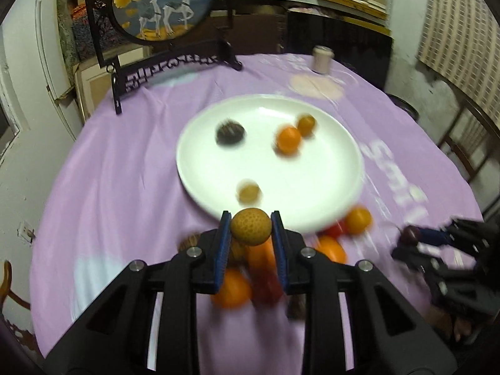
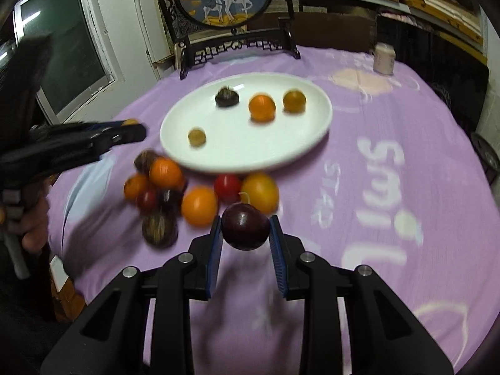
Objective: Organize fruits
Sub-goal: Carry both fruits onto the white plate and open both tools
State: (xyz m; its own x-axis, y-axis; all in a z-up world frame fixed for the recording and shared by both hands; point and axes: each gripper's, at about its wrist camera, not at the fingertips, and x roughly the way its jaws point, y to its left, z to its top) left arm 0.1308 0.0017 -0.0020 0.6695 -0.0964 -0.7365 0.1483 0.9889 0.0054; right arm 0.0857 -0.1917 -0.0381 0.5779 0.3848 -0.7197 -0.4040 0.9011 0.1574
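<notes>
Clamped between the blue pads of the left gripper (image 1: pixel 251 229) is a tan, pitted round fruit (image 1: pixel 251 226), held just above the near rim of the white plate (image 1: pixel 312 187) at about 6 o'clock of it. On the plate four fruits are seen: a dark spiky one (image 1: pixel 230 134) toward 10 o'clock, an orange one (image 1: pixel 289 139) with a smaller amber one (image 1: pixel 306 125) just beside it toward 1 o'clock, and a small tan one (image 1: pixel 249 191) near 6 o'clock. A dark purple plum (image 2: pixel 246 226) is gripped by the right gripper (image 2: pixel 246 234), its pads pressed on both sides, above the purple tablecloth (image 2: pixel 390 187). A loose pile of fruit (image 2: pixel 165 187) is left on the cloth off the plate's 7 o'clock edge, with oranges, small red fruits and dark brown ones touching or just beside one another. A carved black screen stand (image 2: pixel 231 9) with painted deer is set at 12 o'clock, and a pale jar (image 2: pixel 383 57) at 2 o'clock
</notes>
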